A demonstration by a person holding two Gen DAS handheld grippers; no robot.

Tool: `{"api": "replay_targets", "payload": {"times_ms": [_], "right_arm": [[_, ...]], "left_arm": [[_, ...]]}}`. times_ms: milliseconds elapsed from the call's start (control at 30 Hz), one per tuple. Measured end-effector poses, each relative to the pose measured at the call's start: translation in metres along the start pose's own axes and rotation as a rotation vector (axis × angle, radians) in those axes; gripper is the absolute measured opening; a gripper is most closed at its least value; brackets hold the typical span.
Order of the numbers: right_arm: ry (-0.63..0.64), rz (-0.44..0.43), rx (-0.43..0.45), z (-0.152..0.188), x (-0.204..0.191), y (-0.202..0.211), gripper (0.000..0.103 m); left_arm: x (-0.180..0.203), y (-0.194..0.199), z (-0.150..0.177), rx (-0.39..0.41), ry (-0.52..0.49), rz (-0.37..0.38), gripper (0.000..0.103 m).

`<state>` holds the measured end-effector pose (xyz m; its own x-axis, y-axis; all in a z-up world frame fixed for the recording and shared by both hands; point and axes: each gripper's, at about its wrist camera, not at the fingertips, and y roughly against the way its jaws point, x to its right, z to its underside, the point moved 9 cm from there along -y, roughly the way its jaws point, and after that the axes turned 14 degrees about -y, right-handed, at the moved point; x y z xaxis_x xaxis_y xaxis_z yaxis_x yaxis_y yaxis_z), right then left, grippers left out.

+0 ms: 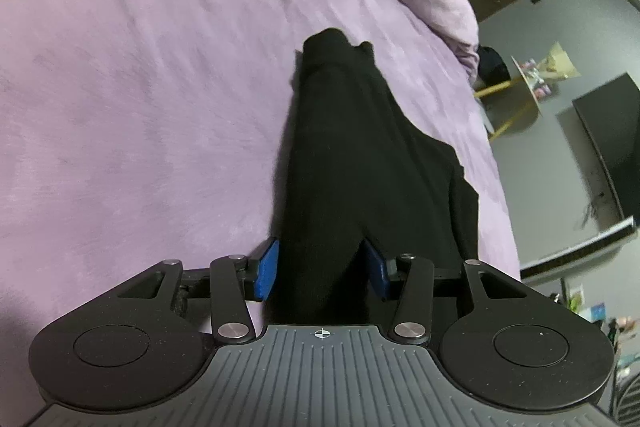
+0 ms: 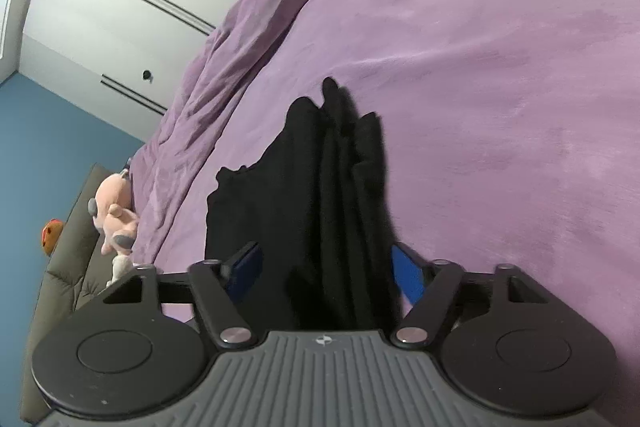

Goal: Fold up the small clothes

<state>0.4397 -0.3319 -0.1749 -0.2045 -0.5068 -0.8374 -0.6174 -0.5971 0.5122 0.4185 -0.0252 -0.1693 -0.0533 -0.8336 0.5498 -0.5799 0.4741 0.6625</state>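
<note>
A black garment (image 1: 352, 155) hangs from my left gripper (image 1: 322, 269), bunched between its blue pads (image 1: 269, 269), and stretches away over the purple bedspread (image 1: 140, 87). The same black garment (image 2: 320, 195) runs in folds out of my right gripper (image 2: 326, 277), held between its blue pads (image 2: 406, 277). Both grippers are shut on the cloth, which hides the inner faces of the pads. The far end of the garment reaches the bed surface in both views.
A rumpled purple duvet (image 2: 240, 27) lies at the head of the bed. A pink plush toy (image 2: 114, 215) sits on a grey sofa (image 2: 68, 267) beside the bed. A small round table (image 1: 524, 87) and a dark TV (image 1: 612, 143) stand past the bed's edge.
</note>
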Motion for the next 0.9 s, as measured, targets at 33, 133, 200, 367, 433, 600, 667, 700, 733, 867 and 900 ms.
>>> {"api": "replay_targets", "payload": {"times_ms": [33, 133, 200, 367, 433, 600, 667, 700, 733, 867, 900], "right_arm": [[0.002, 0.010, -0.008, 0.000, 0.000, -0.004, 0.049], [-0.006, 0.011, -0.007, -0.001, 0.002, -0.012, 0.043], [-0.032, -0.002, -0.001, -0.004, 0.001, -0.015, 0.043], [-0.043, 0.001, 0.019, -0.010, -0.003, -0.027, 0.038], [0.023, 0.059, 0.038, -0.008, -0.006, -0.032, 0.029], [0.098, 0.115, 0.039, -0.002, -0.019, -0.031, 0.021], [0.070, 0.097, 0.025, -0.001, -0.024, -0.027, 0.021], [0.059, 0.077, 0.015, 0.001, -0.027, -0.024, 0.021], [0.050, 0.057, -0.005, 0.006, -0.032, -0.021, 0.021], [0.043, 0.018, -0.098, 0.037, -0.048, -0.016, 0.021], [0.030, 0.008, -0.134, 0.050, -0.049, -0.015, 0.021]], "left_arm": [[-0.001, -0.004, -0.001, -0.004, 0.016, 0.007, 0.050], [-0.004, -0.014, -0.007, -0.027, 0.058, 0.023, 0.050], [-0.004, -0.019, -0.012, -0.039, 0.074, 0.030, 0.051], [-0.001, -0.031, -0.019, -0.041, 0.088, 0.027, 0.048], [0.001, -0.035, -0.019, -0.056, 0.055, 0.010, 0.036], [0.008, -0.024, -0.023, -0.040, 0.023, 0.023, 0.026], [0.011, -0.014, -0.027, -0.023, 0.025, 0.046, 0.025], [0.014, -0.007, -0.029, -0.014, 0.023, 0.058, 0.025], [0.016, 0.001, -0.030, -0.005, 0.023, 0.065, 0.025], [0.016, 0.047, -0.026, 0.014, -0.036, 0.069, 0.024], [0.013, 0.059, -0.021, 0.007, -0.053, 0.055, 0.024]]}}
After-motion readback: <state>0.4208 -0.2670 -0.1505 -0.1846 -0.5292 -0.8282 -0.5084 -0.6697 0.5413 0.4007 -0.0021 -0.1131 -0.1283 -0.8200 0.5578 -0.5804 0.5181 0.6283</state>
